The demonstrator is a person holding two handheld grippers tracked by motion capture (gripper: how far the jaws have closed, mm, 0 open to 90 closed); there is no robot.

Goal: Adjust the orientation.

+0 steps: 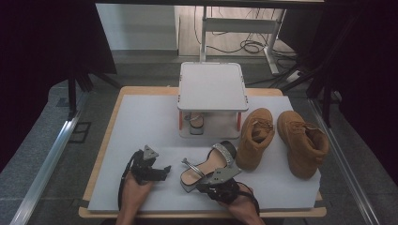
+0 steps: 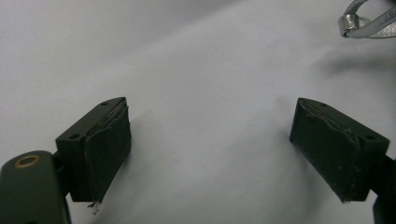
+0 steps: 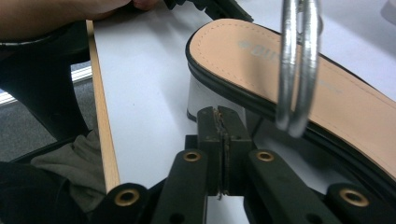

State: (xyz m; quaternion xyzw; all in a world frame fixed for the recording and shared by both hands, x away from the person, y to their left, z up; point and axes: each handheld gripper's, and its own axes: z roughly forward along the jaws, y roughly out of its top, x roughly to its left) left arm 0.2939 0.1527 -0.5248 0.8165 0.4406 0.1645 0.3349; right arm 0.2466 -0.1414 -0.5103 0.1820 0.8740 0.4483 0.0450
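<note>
A black block-heeled sandal with a tan insole and a glittering silver strap [image 1: 210, 165] lies on the white sheet covering the wooden table [image 1: 141, 122], close to the near edge and a little right of the middle. Its heel points toward the near edge and its toe toward the far right, a placing that looks convenient for whoever sits at that edge to take it from behind.

The right gripper [image 3: 223, 149] sits just behind the pale heel block with its jaws pressed flat together and nothing between them. From the right gripper view the tips seem to touch or nearly touch the heel, though the angle is too low to be sure; a clenched tool placed there would suit nudging the shoe rather than lifting it.

The left gripper [image 1: 159, 171] rests on the sheet toward the near-left part, jaws spread wide and empty, the sandal's looped silver ankle strap [image 2: 362, 21] just beyond them, probably waiting to receive or steady the shoe.

A small white two-tier rack with red posts [image 1: 212, 84] stands at the far edge, a second sandal [image 1: 195, 123] on its lower shelf, which suggests where this one belongs. Two tan suede lace-up boots [image 1: 281, 138] stand at the right side.
</note>
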